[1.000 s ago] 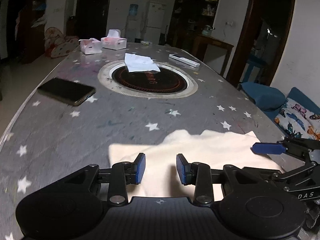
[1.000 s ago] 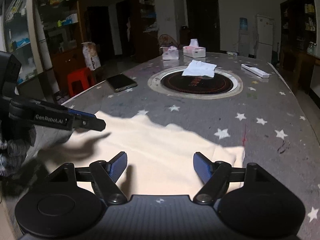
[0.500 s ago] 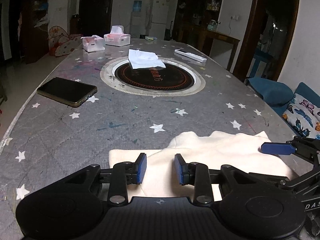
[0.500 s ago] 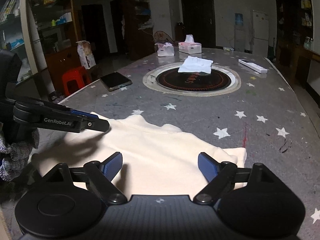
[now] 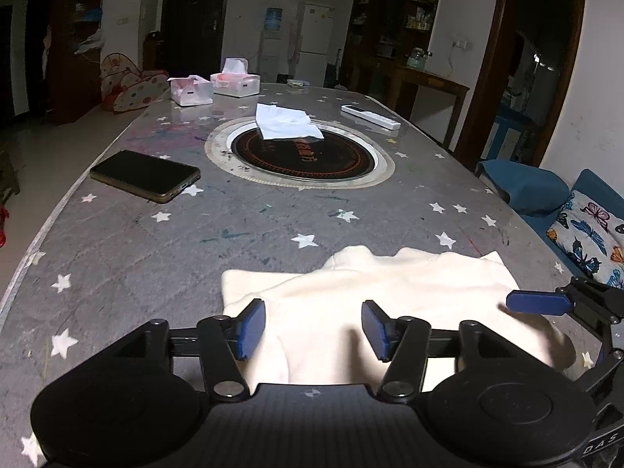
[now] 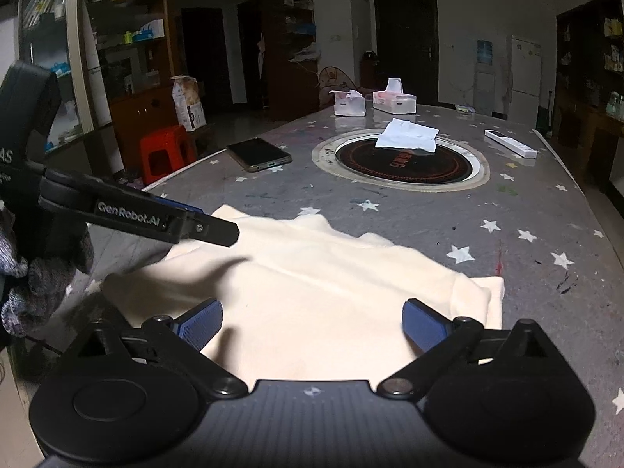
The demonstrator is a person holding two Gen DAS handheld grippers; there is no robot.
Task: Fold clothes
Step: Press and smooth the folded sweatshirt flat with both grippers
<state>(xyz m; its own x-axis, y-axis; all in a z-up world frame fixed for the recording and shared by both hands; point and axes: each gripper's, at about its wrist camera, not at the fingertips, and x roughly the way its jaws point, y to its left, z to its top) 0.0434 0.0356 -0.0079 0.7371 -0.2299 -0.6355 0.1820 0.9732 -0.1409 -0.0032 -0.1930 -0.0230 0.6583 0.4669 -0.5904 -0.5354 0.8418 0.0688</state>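
Observation:
A cream garment (image 5: 390,292) lies flat at the near end of the grey star-patterned table (image 5: 156,257); it also shows in the right wrist view (image 6: 312,292). My left gripper (image 5: 314,329) is open and empty just above the garment's near left part. My right gripper (image 6: 312,321) is wide open and empty over the garment's near edge. The right gripper's fingertip (image 5: 538,303) shows at the right of the left wrist view. The left gripper's finger (image 6: 156,220) reaches in from the left of the right wrist view.
A dark phone (image 5: 145,174) lies at the left. A white cloth (image 5: 286,126) sits on the round black hotplate (image 5: 300,152). Two tissue boxes (image 5: 235,84) and a white remote (image 5: 370,117) stand farther back. A red stool (image 6: 163,152) and a blue sofa (image 5: 546,202) flank the table.
My left gripper has opened from a narrow gap to a wide one. Both grippers have lifted slightly above the garment. The garment stays flat on the table.

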